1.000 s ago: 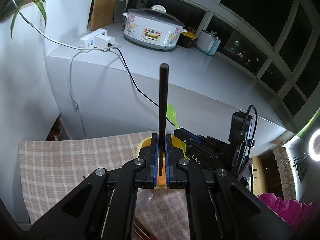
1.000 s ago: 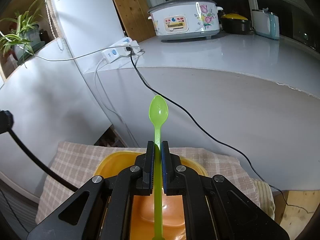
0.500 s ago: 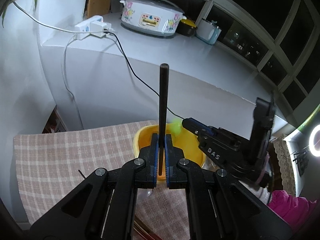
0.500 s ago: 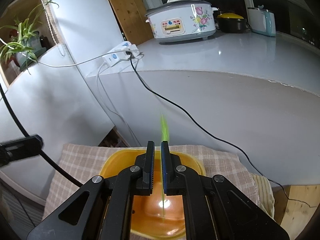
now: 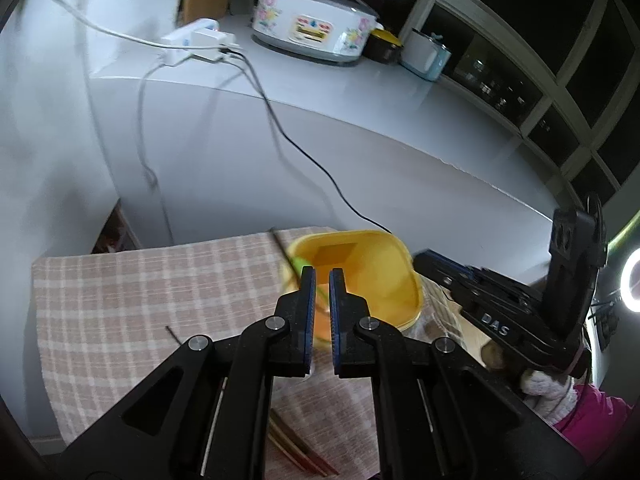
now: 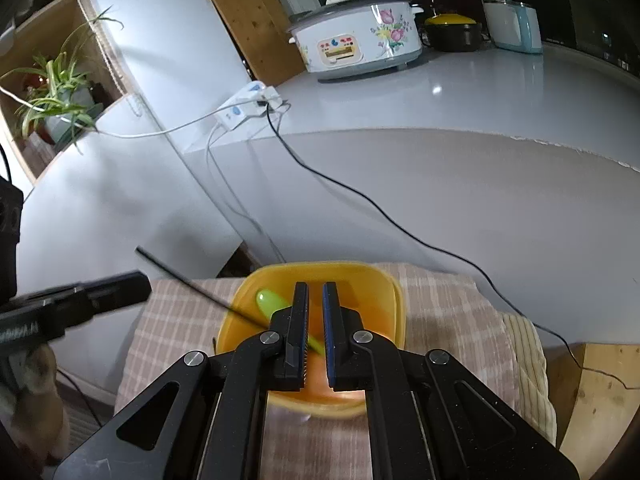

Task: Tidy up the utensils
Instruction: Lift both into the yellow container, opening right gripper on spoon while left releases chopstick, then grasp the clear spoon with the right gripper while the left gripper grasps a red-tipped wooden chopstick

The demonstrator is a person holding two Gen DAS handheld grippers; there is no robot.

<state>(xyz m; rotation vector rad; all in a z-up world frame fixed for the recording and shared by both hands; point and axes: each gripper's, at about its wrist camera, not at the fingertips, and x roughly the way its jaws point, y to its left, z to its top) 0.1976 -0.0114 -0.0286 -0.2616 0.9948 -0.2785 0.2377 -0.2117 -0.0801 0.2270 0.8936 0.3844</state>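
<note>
I have both grippers poised over the square yellow plastic tub (image 6: pixel 320 320), which sits on the beige checked cloth (image 5: pixel 140 300) at the foot of the grey counter (image 6: pixel 480 120). The tub is clearly where the utensils are being gathered: a lime-green plastic spoon (image 6: pixel 272 304) lies inside it with its bowl near the left wall, and a thin black rod-like utensil (image 6: pixel 192 286), perhaps a chopstick, leans across the left rim with its far end sticking out over the cloth.

My right gripper (image 6: pixel 315 328) hangs just above the tub's middle, fingers drawn nearly together with only a narrow slot between the blue pads, and nothing pinched there. My left gripper (image 5: pixel 322 308) is the same, fingers almost pressed together and empty, aimed at the tub's near-left edge. With both empty, I judge these two pieces are delivered.

Reddish-brown wooden chopsticks (image 5: pixel 296 452) lie on the cloth below my left gripper, outside the tub, so I take those as the likely next pick.
</note>
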